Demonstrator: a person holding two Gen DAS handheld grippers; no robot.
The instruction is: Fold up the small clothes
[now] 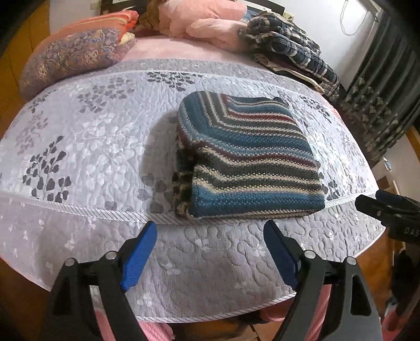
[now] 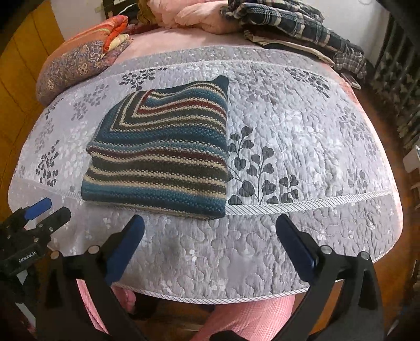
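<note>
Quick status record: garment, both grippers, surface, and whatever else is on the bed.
garment: striped knit sweater, folded into a compact rectangle, lying on the quilt
left gripper: open, empty, short of the sweater's near edge
right gripper: open, empty, at the near right corner
surface: grey floral quilt
behind: patterned pillow, pink fabric, plaid clothes

A folded striped sweater [image 1: 249,157] lies on the grey quilt [image 1: 92,136]. The left gripper [image 1: 210,236] hovers just short of its near edge, fingers spread, empty. The right gripper [image 1: 393,209] shows at the right edge. Pillow [image 1: 71,57] and plaid clothes [image 1: 291,44] lie behind.
</note>
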